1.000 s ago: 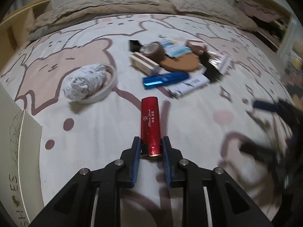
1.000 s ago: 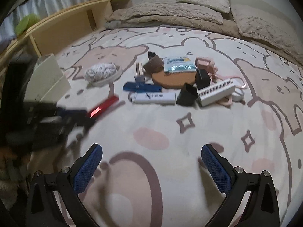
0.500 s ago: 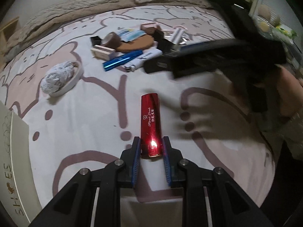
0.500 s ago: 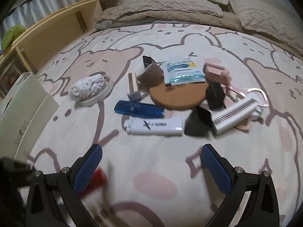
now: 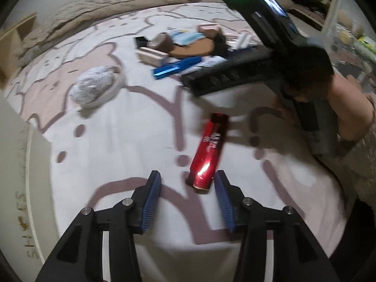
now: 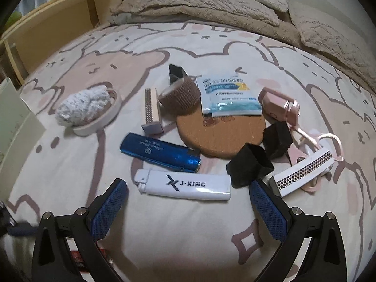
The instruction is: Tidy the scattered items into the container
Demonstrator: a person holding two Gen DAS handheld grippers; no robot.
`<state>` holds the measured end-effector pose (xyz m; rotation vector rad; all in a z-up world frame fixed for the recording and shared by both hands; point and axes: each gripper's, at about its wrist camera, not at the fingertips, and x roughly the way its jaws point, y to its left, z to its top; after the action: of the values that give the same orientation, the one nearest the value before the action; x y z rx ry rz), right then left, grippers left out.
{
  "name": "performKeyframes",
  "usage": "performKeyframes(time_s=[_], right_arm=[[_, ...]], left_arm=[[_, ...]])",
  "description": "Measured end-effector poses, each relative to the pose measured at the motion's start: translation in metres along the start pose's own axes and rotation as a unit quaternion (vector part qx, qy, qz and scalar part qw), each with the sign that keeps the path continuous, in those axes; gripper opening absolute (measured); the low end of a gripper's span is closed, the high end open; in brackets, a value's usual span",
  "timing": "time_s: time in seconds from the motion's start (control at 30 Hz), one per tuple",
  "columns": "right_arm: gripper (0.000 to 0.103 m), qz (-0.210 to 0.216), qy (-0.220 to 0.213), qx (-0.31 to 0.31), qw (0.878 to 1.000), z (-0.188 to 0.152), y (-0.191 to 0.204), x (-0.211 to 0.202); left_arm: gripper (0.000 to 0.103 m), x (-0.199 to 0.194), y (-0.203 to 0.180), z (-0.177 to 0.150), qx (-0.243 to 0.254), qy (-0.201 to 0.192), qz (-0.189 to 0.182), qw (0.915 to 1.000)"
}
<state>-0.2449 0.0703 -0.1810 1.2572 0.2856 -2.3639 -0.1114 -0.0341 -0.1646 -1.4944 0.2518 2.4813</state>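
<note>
My left gripper (image 5: 187, 178) points down at the bedspread and its jaws are opening. A red lighter (image 5: 210, 152) lies tilted between them, close to the right finger, and the pads do not press on it. A white shoe box (image 5: 23, 188) stands at the left edge. My right gripper (image 6: 188, 185) is wide open, low over a white lighter (image 6: 202, 188) at the near side of the pile. Behind that lie a blue lighter (image 6: 159, 151), a cork coaster (image 6: 218, 136) and a bandage roll (image 6: 179, 96).
A dish holding a white cloth (image 6: 87, 108) sits left of the pile. Black caps (image 6: 249, 164), a white comb (image 6: 305, 169), a pink clip (image 6: 279, 103) and a sachet (image 6: 228, 96) crowd its right side. A person's arm (image 5: 347, 108) and the right tool's black body (image 5: 246, 70) cross the left wrist view.
The left jaws have parted from the red lighter, which now lies slanted to the right. The right gripper has moved forward and down, close to the white lighter.
</note>
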Motion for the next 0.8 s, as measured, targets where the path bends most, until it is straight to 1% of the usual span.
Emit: performKeyframes(time_s=[0.07,0.2,0.3,0.37,0.4,0.43,0.47,0.5,0.53,0.57,0.63,0.73,0.8], right_arm=[[0.103,-0.017,-0.003,0.000,1.000,-0.001,0.002,0.002],[0.103,-0.030,-0.006,0.004,1.000,0.000,0.004,0.003],[0.103,-0.033,-0.012,0.004,0.999,-0.001,0.004,0.003],[0.103,-0.035,-0.015,0.003,0.999,-0.003,0.004,0.004],[0.103,-0.036,-0.015,0.002,0.999,-0.003,0.005,0.005],[0.103,-0.036,-0.015,0.002,0.999,-0.003,0.005,0.005],[0.102,-0.035,-0.016,0.003,0.999,-0.003,0.005,0.004],[0.098,-0.035,-0.017,0.003,0.999,-0.003,0.005,0.004],[0.093,-0.036,-0.020,0.003,0.999,-0.003,0.005,0.003],[0.087,-0.037,-0.023,0.003,0.999,-0.004,0.005,0.002],[0.081,-0.037,-0.028,0.001,0.999,-0.004,0.007,-0.001],[0.081,-0.036,-0.026,-0.004,0.999,-0.007,0.007,-0.004],[0.081,-0.032,-0.025,-0.004,0.999,-0.010,0.005,-0.007]], left_arm=[[0.047,0.000,0.006,0.000,-0.010,-0.001,0.011,0.9999],[0.048,0.003,0.015,0.001,-0.026,-0.001,0.038,0.9989],[0.057,0.006,0.024,0.004,-0.049,-0.002,0.053,0.9974],[0.061,0.007,0.031,0.006,-0.069,-0.002,0.055,0.9961],[0.065,0.009,0.034,0.006,-0.078,0.000,0.055,0.9955],[0.074,0.010,0.035,0.006,-0.086,0.003,0.053,0.9949],[0.079,0.010,0.036,0.007,-0.096,0.005,0.045,0.9943],[0.088,0.009,0.036,0.007,-0.106,0.005,0.033,0.9938],[0.095,0.008,0.034,0.007,-0.113,0.003,0.023,0.9933],[0.096,0.006,0.032,0.006,-0.120,0.001,0.015,0.9927],[0.096,0.005,0.028,0.008,-0.132,-0.002,0.003,0.9913],[0.096,0.009,0.022,0.010,-0.149,-0.004,-0.009,0.9887],[0.096,0.012,0.017,0.013,-0.158,-0.008,-0.007,0.9874]])
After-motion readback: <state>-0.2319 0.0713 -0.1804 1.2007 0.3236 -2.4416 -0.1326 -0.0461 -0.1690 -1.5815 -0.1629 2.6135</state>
